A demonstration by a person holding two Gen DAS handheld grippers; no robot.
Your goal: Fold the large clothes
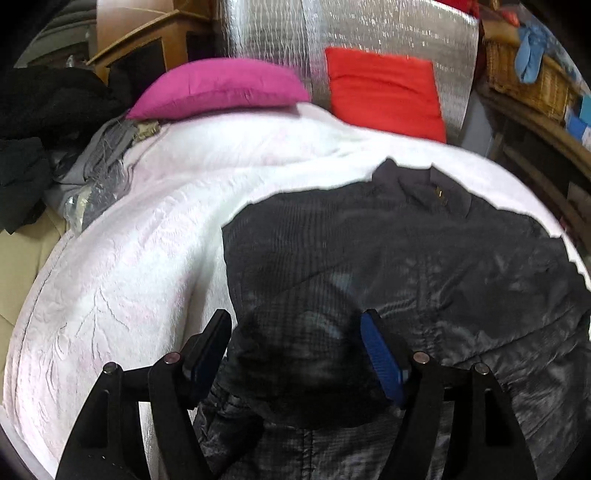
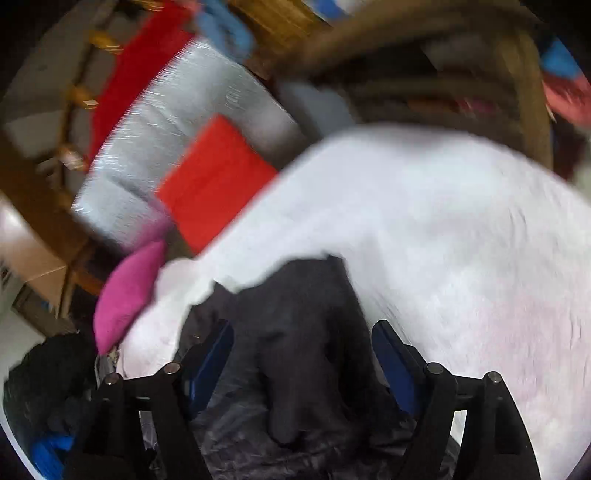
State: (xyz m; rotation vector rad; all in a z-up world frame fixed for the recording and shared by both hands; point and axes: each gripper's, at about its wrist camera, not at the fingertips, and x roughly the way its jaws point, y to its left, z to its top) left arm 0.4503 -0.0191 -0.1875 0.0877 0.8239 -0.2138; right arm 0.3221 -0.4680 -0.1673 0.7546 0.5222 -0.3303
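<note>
White bedspread (image 1: 147, 229) under dark jacket (image 1: 406, 251), bunched folds between both wide-spread claws (image 1: 295, 350) (image 2: 303, 354).

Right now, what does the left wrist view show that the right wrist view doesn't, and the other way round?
Only the left wrist view shows the dark jacket spread wide with its collar, the heap of grey clothes at the bed's edge and a wicker basket. Only the right wrist view, heavily blurred, shows a narrow dark part of the jacket, perhaps a sleeve, lying between the right gripper's open jaws, and a wooden chair frame. Both show the white bedspread, pink cushion, red cushion and silver foil sheet. The left gripper is open too.
</note>
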